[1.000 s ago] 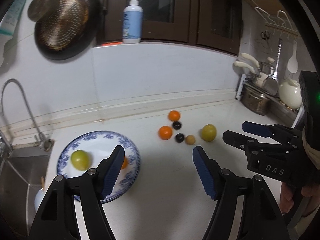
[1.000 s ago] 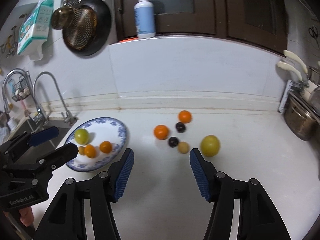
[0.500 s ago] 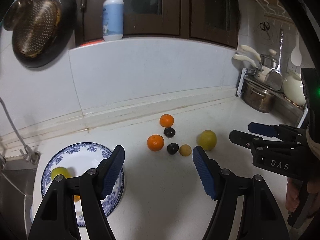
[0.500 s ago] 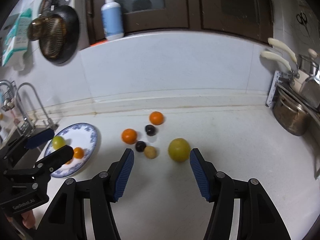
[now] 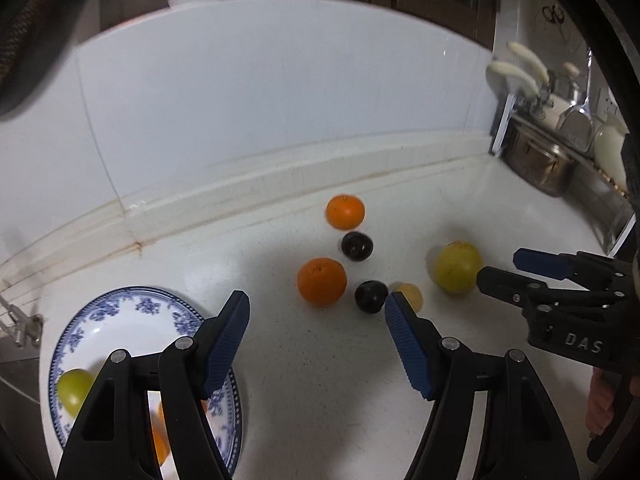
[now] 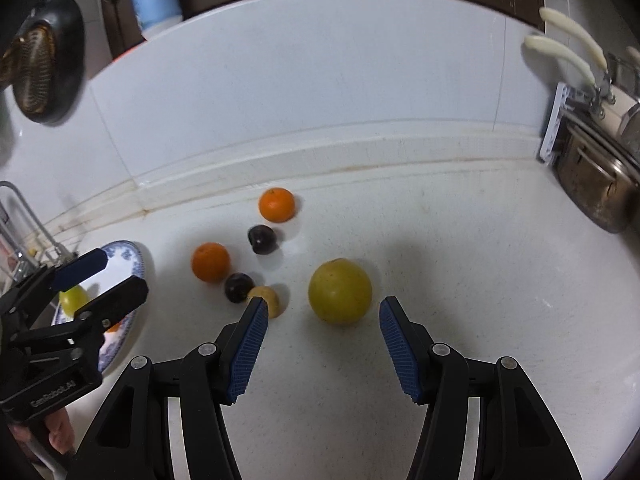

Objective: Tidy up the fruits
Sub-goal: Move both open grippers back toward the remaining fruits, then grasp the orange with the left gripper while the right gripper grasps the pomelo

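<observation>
Black plastic left gripper [image 6: 100,278], marked "GenRobot.AI", and right gripper [image 5: 506,268], marked "DAS", both gape empty near the round yellow-green fruit [image 6: 340,291] on the white tabletop [image 6: 460,300].

Right tool [image 6: 320,312] agape just short of the yellow-green fruit [image 6: 340,291] (nothing gripped), white counter [image 6: 480,300] beneath.

Six fruits lie loose on the white bench [image 6: 460,320]: two oranges [image 6: 276,205] [image 6: 211,262], two dark plums [image 6: 262,239] [image 6: 239,287], a small yellow fruit [image 6: 267,298] touching the nearer plum, and a big yellow-green fruit [image 6: 340,291] apart to the right. The blue-patterned plate [image 5: 132,316] at left holds a green fruit [image 5: 74,390] and an orange one [image 5: 160,440], partly hidden.
</observation>
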`<control>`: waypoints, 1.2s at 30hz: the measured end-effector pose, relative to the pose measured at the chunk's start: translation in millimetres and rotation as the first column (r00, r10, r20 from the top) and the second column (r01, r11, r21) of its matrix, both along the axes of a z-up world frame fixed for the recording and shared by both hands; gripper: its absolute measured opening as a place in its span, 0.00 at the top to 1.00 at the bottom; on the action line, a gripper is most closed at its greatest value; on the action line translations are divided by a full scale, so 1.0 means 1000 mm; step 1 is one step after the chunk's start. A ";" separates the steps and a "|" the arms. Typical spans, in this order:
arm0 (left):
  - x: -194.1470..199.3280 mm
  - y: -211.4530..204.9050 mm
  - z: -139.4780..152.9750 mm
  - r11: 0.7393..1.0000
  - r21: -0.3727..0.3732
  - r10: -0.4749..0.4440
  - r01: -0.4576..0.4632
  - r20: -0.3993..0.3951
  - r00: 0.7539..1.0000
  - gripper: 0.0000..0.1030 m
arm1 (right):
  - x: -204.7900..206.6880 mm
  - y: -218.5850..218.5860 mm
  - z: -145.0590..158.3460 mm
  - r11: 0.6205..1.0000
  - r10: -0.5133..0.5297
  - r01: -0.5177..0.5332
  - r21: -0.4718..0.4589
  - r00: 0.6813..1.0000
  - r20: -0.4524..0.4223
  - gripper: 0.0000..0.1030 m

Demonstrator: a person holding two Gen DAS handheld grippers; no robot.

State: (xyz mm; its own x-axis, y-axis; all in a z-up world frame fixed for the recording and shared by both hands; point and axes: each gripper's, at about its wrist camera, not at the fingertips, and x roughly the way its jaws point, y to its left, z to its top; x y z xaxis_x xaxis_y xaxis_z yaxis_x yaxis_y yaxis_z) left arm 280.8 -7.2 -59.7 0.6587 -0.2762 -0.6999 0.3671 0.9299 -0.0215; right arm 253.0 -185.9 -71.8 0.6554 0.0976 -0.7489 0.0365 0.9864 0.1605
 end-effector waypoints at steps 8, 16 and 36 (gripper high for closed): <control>0.029 -0.008 -0.019 1.000 -0.007 0.003 -0.004 -0.061 0.998 0.34 | 0.017 0.000 -0.019 0.999 -0.020 0.022 0.024 0.998 -0.067 0.43; 0.048 -0.014 -0.031 1.000 0.000 0.008 -0.008 -0.103 0.995 0.38 | 0.026 -0.003 -0.030 0.996 -0.051 0.059 0.071 0.993 -0.108 0.43; 0.064 -0.012 -0.043 0.999 -0.040 -0.024 0.017 -0.178 0.984 0.61 | 0.047 -0.002 -0.045 0.996 -0.069 0.077 0.047 0.985 -0.156 0.51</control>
